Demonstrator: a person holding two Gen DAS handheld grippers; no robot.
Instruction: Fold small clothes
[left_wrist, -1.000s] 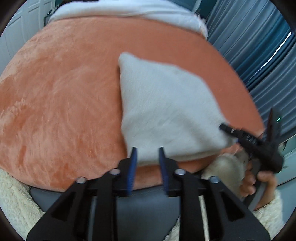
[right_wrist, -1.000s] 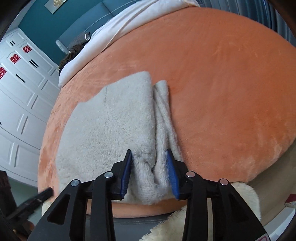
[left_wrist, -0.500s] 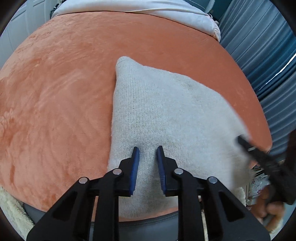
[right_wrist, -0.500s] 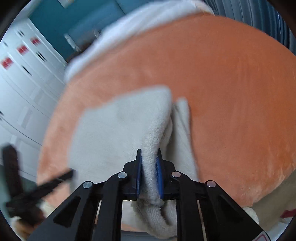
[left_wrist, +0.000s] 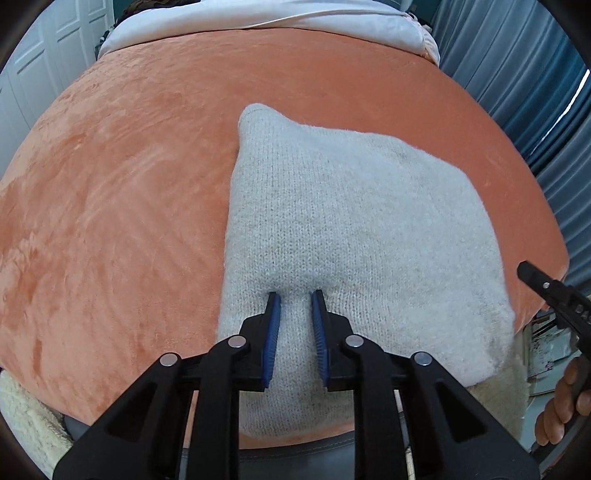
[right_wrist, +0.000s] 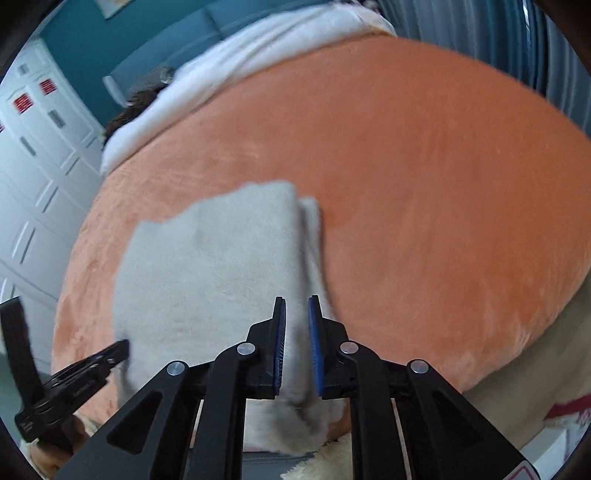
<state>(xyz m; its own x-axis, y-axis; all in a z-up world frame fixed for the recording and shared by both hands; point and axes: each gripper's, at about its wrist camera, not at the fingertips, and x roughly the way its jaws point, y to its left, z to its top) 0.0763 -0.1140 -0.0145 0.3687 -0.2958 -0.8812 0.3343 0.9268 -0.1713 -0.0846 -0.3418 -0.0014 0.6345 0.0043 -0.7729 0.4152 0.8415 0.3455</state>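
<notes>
A folded light grey knit garment (left_wrist: 354, 229) lies on the orange plush blanket (left_wrist: 122, 206). My left gripper (left_wrist: 294, 295) presses into its near edge, the blue pads narrowly apart with a ridge of knit pinched between them. In the right wrist view the garment (right_wrist: 207, 266) is blurred; my right gripper (right_wrist: 296, 301) is closed on its near right edge, fabric between the pads. The right gripper also shows at the right rim of the left wrist view (left_wrist: 554, 295). The left gripper shows at the lower left of the right wrist view (right_wrist: 81, 373).
White bedding (left_wrist: 258, 22) lies along the far edge of the blanket. Blue curtains (left_wrist: 535, 110) hang on the right. White cabinet doors (right_wrist: 33, 158) stand on the left. A cream fleece throw (left_wrist: 22, 413) lies below the blanket's near edge.
My left gripper moved forward onto the garment's near edge and closed on the knit. My right gripper shut on the garment's right edge and pulled it nearer.
</notes>
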